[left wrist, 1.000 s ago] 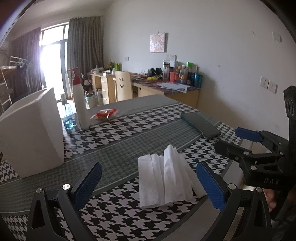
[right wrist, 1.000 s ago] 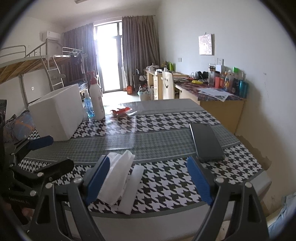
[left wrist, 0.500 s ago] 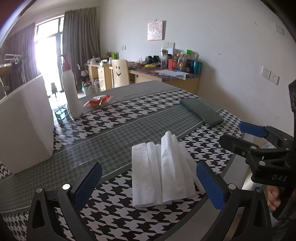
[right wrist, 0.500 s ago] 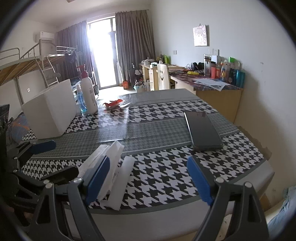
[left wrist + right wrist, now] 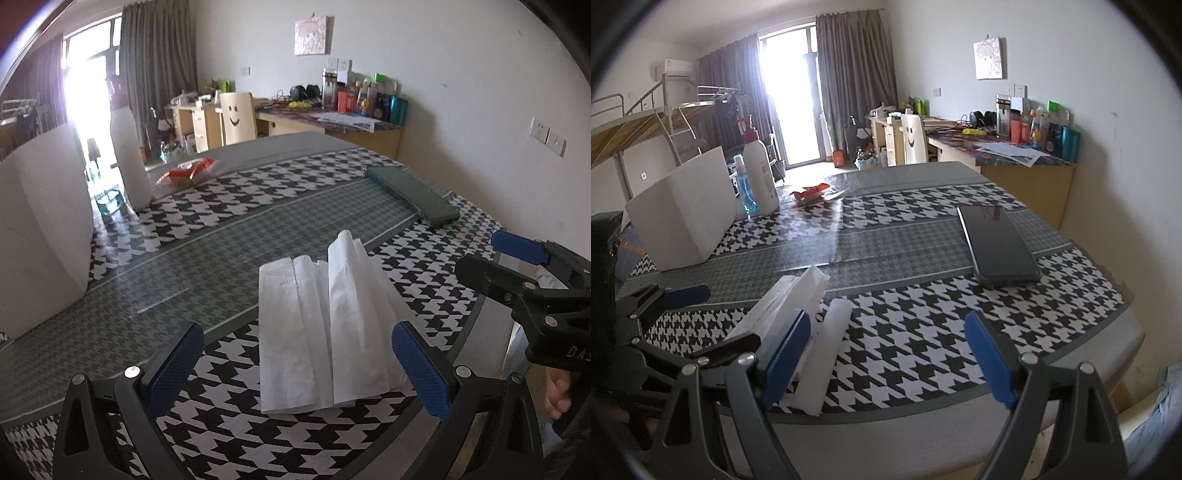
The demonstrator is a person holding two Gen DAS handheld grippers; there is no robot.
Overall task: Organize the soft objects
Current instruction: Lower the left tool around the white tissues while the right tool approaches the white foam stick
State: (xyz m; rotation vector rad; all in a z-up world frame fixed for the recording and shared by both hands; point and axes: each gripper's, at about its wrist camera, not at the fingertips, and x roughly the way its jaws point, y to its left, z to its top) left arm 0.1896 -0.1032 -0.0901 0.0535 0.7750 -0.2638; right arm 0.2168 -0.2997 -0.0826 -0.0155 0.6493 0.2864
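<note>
A folded white tissue (image 5: 325,332) lies near the front edge of the houndstooth table (image 5: 236,206), with a raised crease in its middle. My left gripper (image 5: 295,365) is open and empty, its blue pads on either side of the tissue's near end, just above the cloth. The tissue also shows in the right wrist view (image 5: 812,325), beside my right gripper's left pad. My right gripper (image 5: 886,358) is open and empty, just right of the tissue. It also shows in the left wrist view (image 5: 491,254) at the right.
A white foam box (image 5: 40,229) stands at the left. A white pump bottle (image 5: 759,173) and a blue bottle (image 5: 744,192) stand behind it. A red wrapper (image 5: 186,171) lies at the back. A dark phone (image 5: 995,243) lies at the right.
Both grippers have moved forward and lower toward the tissue. The tissue now lies between my left gripper's pads. Both stay open.
</note>
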